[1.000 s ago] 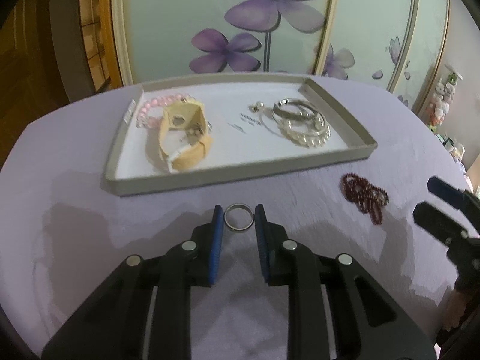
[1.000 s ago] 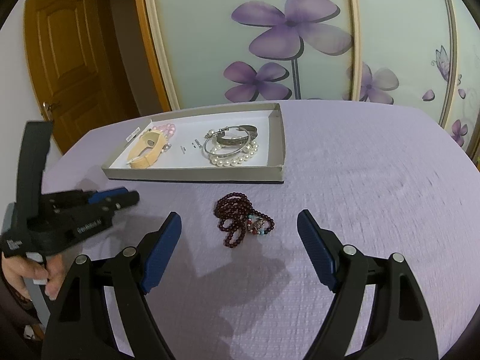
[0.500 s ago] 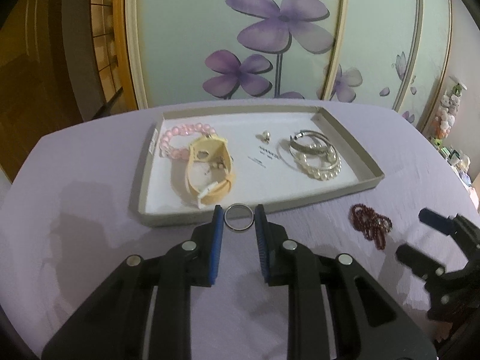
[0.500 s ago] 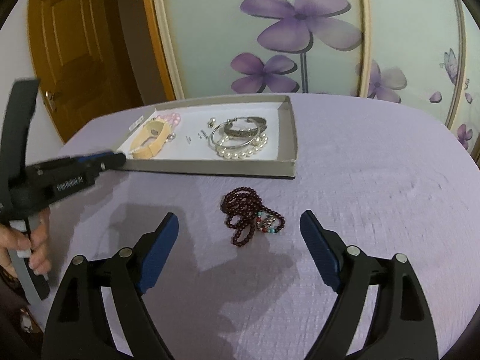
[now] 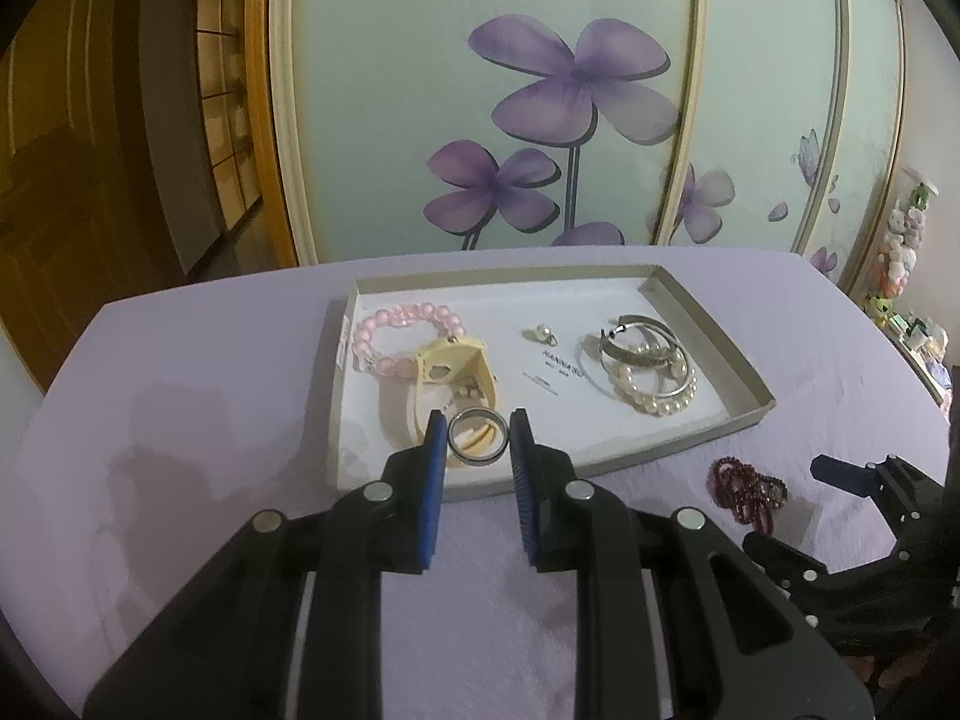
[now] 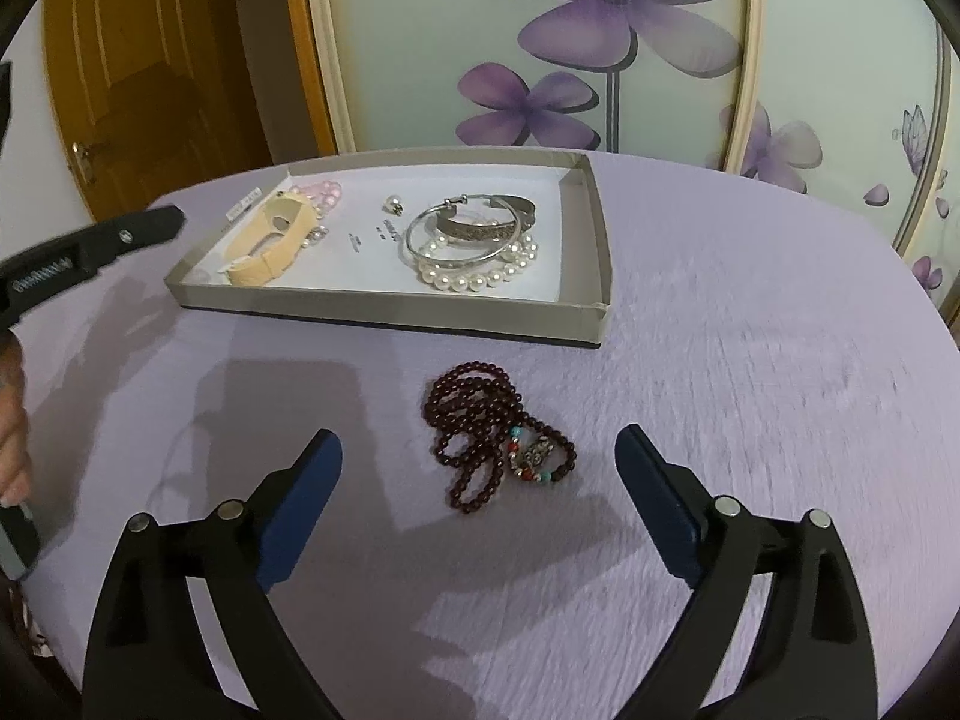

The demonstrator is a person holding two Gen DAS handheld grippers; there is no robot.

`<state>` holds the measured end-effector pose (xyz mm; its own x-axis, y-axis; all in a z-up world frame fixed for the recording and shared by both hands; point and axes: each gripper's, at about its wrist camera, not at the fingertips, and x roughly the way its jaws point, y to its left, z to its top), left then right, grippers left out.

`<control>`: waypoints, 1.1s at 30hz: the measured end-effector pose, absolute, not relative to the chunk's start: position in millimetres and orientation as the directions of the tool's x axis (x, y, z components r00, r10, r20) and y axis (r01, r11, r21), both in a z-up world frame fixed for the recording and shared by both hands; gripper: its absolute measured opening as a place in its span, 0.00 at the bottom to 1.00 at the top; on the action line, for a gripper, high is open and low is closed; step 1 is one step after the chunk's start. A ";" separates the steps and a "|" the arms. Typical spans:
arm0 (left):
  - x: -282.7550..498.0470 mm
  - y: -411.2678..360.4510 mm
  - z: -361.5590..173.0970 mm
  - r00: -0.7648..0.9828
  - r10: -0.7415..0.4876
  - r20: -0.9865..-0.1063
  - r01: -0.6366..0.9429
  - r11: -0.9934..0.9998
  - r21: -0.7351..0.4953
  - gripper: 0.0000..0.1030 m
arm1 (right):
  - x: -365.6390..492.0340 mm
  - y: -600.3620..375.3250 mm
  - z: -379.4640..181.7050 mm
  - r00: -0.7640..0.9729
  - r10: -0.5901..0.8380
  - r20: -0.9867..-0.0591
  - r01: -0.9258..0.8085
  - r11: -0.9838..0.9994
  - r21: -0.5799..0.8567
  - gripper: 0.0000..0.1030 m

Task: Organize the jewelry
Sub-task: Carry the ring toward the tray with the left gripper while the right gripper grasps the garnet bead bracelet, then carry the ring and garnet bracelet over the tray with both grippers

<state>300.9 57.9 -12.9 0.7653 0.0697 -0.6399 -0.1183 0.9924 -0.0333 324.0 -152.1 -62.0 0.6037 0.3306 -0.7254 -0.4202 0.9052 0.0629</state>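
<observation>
Tray (image 6: 591, 228) as landmark, resting on the counter (image 6: 750, 360). In the tray: bead bracelet (image 5: 399, 330) at the far left corner, strap (image 6: 273, 246) before it, earring (image 6: 393, 204) at centre, bangles (image 6: 480, 228) on the pearl bracelet (image 6: 474, 276) at right. Before the tray, near its right corner, a beaded string (image 6: 492, 444) lies on the counter.

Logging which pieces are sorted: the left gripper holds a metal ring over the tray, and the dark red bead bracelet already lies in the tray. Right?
Not quite. The dark red bead bracelet lies on the purple cloth outside the tray, as the right wrist view shows. The left gripper does hold the metal ring.
</observation>
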 end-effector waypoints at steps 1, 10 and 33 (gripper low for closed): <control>300.8 58.7 -11.6 0.767 0.071 -0.637 -0.119 0.992 -0.033 0.21 | 326.2 -151.4 -62.8 0.602 0.325 -0.729 -0.418 0.906 0.059 0.93; 304.5 65.3 -6.7 0.776 0.073 -0.626 -0.126 0.991 -0.040 0.21 | 336.8 -147.9 -69.6 0.581 0.305 -0.755 -0.418 0.907 0.044 0.93; 309.3 68.8 -0.9 0.785 0.075 -0.614 -0.130 0.991 -0.044 0.21 | 332.0 -141.3 -56.6 0.582 0.350 -0.734 -0.467 0.883 0.051 0.08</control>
